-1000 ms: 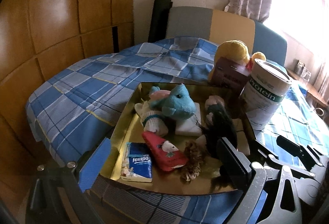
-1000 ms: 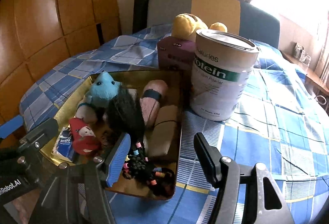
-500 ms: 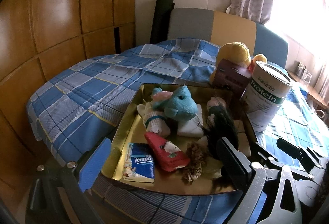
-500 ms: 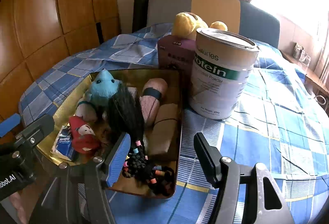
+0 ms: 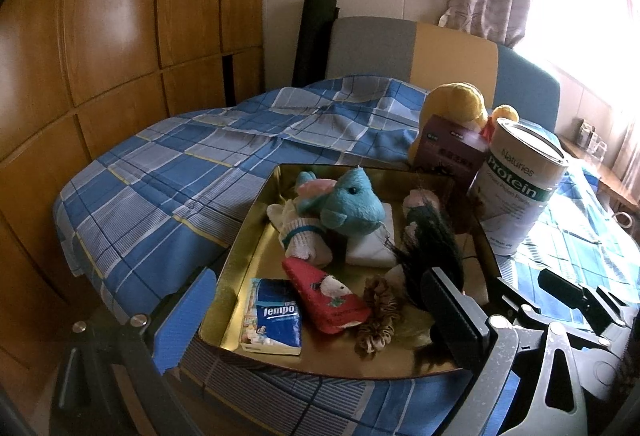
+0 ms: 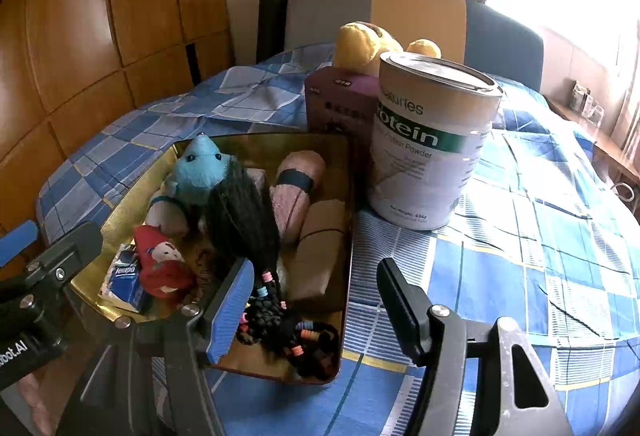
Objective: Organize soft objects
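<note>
Both pairs of fingers stand apart and hold nothing. From the left wrist view, the left gripper (image 5: 316, 320) hovers over the near edge of the gold tray (image 5: 256, 220), its blue-padded finger off the tray's left corner and its dark finger over the right part. From the right wrist view, the right gripper (image 6: 316, 304) straddles the tray's right wall near the front corner.

Inside the tray, from left to right in the left view: a blue tissue pack (image 5: 274, 320) lies flat at the front left, a red pouch (image 5: 326, 296) just beside it, rolled white socks (image 5: 302, 236) behind, and a teal plush (image 5: 352, 202) resting on a folded white cloth (image 5: 372, 250). Next come a brown scrunchie (image 5: 378, 312) and a black hair bundle (image 5: 434, 248). A pink rolled sock (image 6: 298, 180) and a tan roll (image 6: 322, 248) lie along the right wall.

Right of the tray, on the blue checked bedspread (image 5: 168, 180), stand a purple box (image 5: 450, 152), a yellow plush (image 5: 454, 106) behind it, and a protein powder can (image 5: 520, 188).
</note>
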The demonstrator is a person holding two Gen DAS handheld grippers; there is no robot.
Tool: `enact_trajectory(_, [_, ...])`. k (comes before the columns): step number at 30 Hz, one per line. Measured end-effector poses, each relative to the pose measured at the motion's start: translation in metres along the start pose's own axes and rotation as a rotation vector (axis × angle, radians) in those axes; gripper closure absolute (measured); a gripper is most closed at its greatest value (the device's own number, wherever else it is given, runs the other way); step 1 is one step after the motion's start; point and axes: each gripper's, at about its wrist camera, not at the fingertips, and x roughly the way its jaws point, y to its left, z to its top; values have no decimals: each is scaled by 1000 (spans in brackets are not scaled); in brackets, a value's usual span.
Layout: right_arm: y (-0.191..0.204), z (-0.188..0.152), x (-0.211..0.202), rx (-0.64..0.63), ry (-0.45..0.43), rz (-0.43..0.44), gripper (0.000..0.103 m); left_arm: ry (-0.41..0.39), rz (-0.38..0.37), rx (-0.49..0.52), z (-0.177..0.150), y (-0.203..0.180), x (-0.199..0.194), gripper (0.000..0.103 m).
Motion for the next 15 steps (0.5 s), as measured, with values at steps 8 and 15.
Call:
enact_trajectory(8, [-1, -1, 1, 4, 2, 0, 38, 3, -4, 5, 0, 0, -1, 0])
enact_trajectory(15, [-3, -2, 2, 13, 3, -4, 38, -19, 7, 6, -1, -2, -5, 0])
